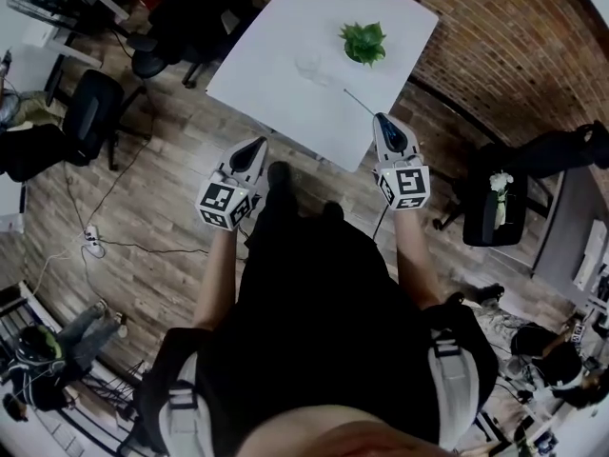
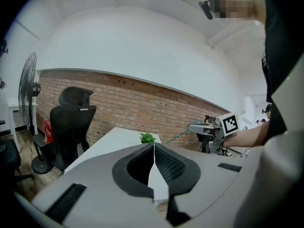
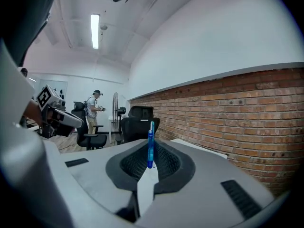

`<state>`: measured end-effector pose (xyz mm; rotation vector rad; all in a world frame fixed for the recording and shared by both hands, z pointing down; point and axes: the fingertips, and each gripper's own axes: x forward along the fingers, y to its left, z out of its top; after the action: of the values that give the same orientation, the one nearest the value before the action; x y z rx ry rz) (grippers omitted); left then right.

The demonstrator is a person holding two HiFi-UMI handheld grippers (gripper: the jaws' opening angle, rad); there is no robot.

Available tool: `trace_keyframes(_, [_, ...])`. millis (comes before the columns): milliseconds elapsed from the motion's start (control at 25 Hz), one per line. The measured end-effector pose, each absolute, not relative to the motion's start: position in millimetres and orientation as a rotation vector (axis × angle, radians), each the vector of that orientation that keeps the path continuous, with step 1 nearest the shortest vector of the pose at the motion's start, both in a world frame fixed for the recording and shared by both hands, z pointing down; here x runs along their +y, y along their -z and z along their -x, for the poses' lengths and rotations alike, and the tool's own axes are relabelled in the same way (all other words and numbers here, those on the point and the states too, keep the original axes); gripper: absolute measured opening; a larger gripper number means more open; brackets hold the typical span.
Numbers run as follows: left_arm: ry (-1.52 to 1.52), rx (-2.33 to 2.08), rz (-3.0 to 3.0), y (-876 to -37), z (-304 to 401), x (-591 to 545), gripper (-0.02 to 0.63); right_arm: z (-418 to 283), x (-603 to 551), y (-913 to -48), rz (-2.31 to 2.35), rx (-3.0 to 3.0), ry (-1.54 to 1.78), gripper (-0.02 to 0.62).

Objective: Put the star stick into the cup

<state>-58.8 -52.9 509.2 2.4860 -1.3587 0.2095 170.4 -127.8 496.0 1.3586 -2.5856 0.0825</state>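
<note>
My right gripper (image 1: 382, 118) hovers over the near right edge of the white table (image 1: 285, 27) and is shut on the star stick (image 1: 360, 102). The stick is thin and reaches out past the jaws toward the table's middle. In the right gripper view it stands upright as a blue rod (image 3: 150, 148) pinched between the pads. A faint clear cup (image 1: 309, 68) sits on the table beyond the stick's tip. My left gripper (image 1: 259, 142) hangs off the table's near left edge, shut with nothing in it. The left gripper view shows the right gripper (image 2: 191, 126) with the stick (image 2: 176, 137).
A small green plant (image 1: 363, 43) stands on the table to the right of the cup. Black office chairs (image 1: 93, 112) stand left of the table and another (image 1: 495, 208) at the right. A brick wall (image 1: 495, 55) runs behind. Cables (image 1: 90, 241) lie on the wooden floor.
</note>
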Motion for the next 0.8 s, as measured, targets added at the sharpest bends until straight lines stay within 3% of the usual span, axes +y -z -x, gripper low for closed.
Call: trace_keyframes(800, [-0.219,-1.163,-2.593,-515.6,109.5,-144.4,0.023,-109.3,-192.8,-499.0,-1.505,-2.501,-0.089,0.008])
